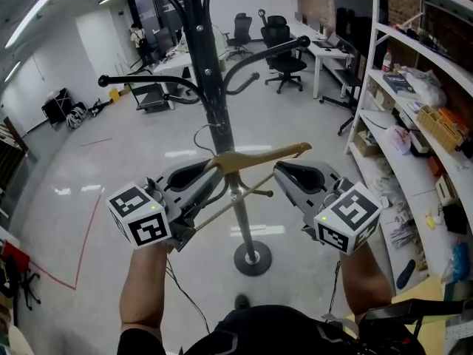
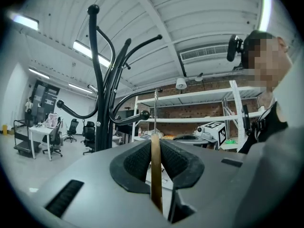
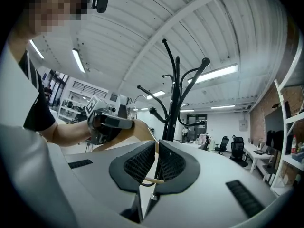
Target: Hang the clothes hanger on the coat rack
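In the head view a light wooden clothes hanger (image 1: pixel 255 156) with a wire hook (image 1: pixel 209 133) hangs in the air just in front of the black coat rack (image 1: pixel 213 87). My left gripper (image 1: pixel 214 171) is shut on the hanger's left arm. My right gripper (image 1: pixel 280 170) is shut on its right side. The left gripper view shows the wood's edge (image 2: pixel 156 175) pinched between the pads (image 2: pixel 137 163), with the rack (image 2: pixel 99 94) ahead on the left. In the right gripper view the hanger (image 3: pixel 137 129) and its thin bar (image 3: pixel 153 179) pass between the pads, and the rack (image 3: pixel 172 113) stands behind.
The rack's curved arms (image 1: pixel 270 54) reach out above the hanger, and its round base (image 1: pixel 253 259) sits on the shiny floor. White shelves (image 1: pixel 414 117) full of items line the right side. Office chairs (image 1: pixel 284 50) and desks stand farther back.
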`<state>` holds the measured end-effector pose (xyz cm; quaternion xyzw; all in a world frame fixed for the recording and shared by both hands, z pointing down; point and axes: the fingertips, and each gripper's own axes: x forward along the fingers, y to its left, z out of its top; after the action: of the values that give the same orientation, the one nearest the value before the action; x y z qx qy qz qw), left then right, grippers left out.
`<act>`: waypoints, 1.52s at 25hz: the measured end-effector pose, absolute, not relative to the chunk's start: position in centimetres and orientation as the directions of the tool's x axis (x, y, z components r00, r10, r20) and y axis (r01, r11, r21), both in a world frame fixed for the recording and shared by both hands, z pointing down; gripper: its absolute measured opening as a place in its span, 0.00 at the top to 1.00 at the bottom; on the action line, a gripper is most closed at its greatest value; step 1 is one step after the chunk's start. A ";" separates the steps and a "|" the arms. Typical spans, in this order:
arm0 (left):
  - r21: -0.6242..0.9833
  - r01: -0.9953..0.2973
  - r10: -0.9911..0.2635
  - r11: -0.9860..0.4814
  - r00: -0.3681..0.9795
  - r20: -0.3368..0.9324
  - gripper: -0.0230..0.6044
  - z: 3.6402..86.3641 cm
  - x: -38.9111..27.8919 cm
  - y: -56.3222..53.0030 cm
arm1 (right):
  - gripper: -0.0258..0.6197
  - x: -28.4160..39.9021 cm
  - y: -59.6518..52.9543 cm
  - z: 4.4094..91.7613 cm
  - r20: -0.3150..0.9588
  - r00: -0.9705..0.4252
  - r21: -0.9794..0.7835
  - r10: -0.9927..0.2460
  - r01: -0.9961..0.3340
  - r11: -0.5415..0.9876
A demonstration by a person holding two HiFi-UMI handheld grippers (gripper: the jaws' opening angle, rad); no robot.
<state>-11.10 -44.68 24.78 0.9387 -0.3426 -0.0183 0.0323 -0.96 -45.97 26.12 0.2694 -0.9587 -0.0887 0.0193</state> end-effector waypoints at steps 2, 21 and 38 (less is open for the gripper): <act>0.069 -0.631 -0.632 -0.773 0.775 -0.002 0.88 24.5 -11.7 -45.9 | 0.95 -1.6 -46.8 25.9 -0.010 -0.848 0.180 -0.530 -0.523 0.833; 0.108 -0.524 -0.524 -0.845 0.851 0.034 0.88 28.7 -12.4 -54.3 | 0.95 -4.3 -54.1 28.9 0.061 -0.795 0.146 -0.603 -0.591 0.793; 0.050 -0.477 -0.479 -0.877 0.877 -0.031 0.88 30.1 -11.8 -54.4 | 0.95 -4.6 -54.4 30.4 0.090 -0.797 0.119 -0.597 -0.587 0.801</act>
<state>-11.77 -54.40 30.12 0.9686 -0.2467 -0.0212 0.0206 -4.57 -54.41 30.44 0.3126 -0.9469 -0.0427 0.0618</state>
